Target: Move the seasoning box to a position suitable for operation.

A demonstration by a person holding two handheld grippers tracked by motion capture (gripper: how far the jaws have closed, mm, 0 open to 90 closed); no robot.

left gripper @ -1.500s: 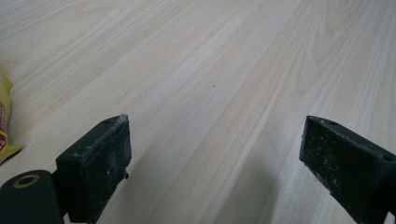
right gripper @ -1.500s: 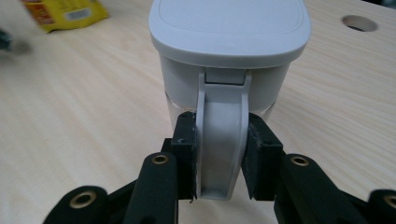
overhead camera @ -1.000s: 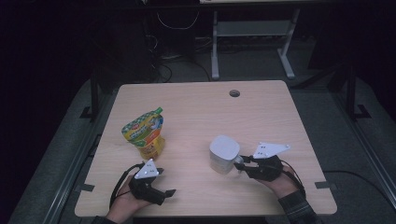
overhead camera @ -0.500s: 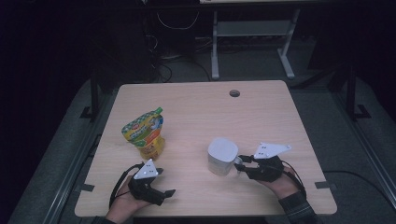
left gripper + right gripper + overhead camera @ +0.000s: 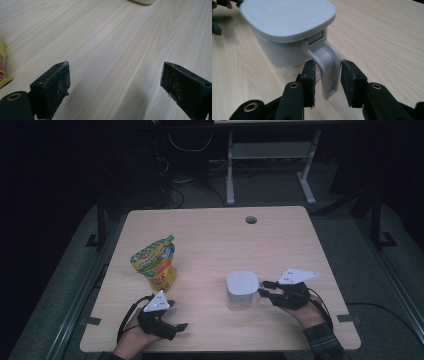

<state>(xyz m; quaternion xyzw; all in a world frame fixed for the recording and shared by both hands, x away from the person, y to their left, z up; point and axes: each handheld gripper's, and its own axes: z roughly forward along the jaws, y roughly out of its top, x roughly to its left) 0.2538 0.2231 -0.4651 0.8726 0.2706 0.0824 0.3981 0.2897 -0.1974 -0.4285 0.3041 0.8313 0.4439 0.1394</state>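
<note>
Light wooden table (image 5: 210,245), small round hole (image 5: 251,219) near its far edge. White lidded plastic container (image 5: 241,290) stands upright on the near right part of the table; it has a square rounded lid and a curved grey-white handle (image 5: 327,66) on its right side. Right gripper (image 5: 264,287) sits just right of the container, low over the table, pointing left at the handle. In the right gripper view the handle hangs between the two black jaws; jaws half open, having just opened a bit, with a thin gap on each side of the handle, so pads are not pressing it. A hand and sleeve hold that gripper from the near right corner.

Left gripper (image 5: 175,315) rests at the near left edge, held by the other hand, jaws spread wide with bare tabletop between them, nothing held. Yellow and green snack pouch (image 5: 155,262) stands upright just beyond the left gripper, well left of the container. Its yellow edge shows at the left side of the left gripper view.
</note>
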